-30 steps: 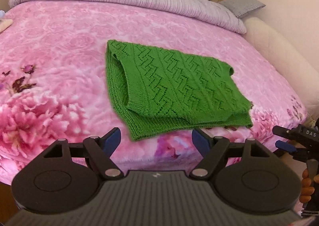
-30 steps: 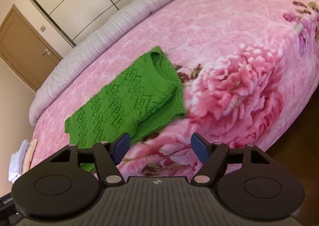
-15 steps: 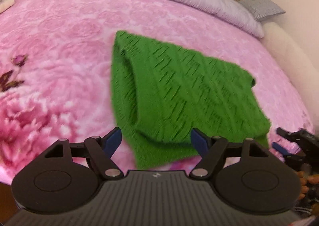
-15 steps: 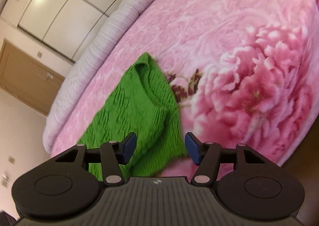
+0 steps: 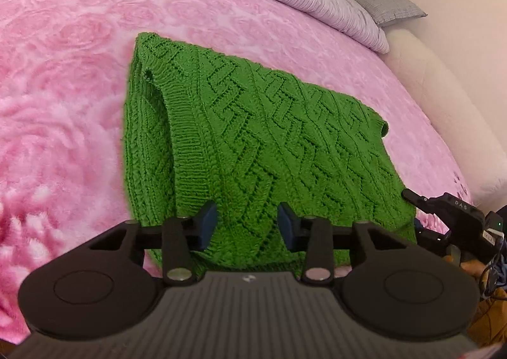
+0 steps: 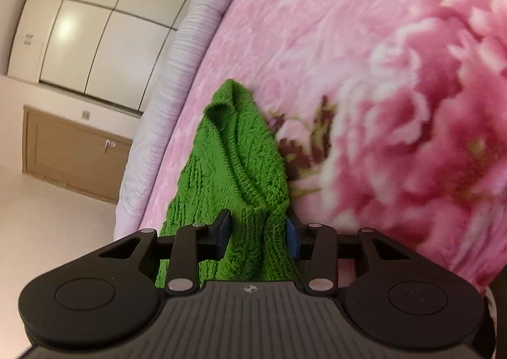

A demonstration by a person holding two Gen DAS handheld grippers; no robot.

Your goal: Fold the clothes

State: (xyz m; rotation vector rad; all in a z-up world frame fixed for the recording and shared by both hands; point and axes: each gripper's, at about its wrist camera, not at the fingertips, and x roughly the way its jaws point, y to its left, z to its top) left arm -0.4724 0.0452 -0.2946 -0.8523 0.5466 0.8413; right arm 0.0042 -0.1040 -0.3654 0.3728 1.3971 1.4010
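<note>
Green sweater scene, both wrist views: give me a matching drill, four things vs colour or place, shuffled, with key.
Things:
1. sweater
2. blanket
3. pillow
4. door

Descriptions:
A. grey, at the far corner of the bed
B. brown, by the cupboards in the right wrist view
C. green knit, lying between both pairs of tongs
D. pink with flowers, covering the bed

Pairs: 1-C, 2-D, 3-A, 4-B
</note>
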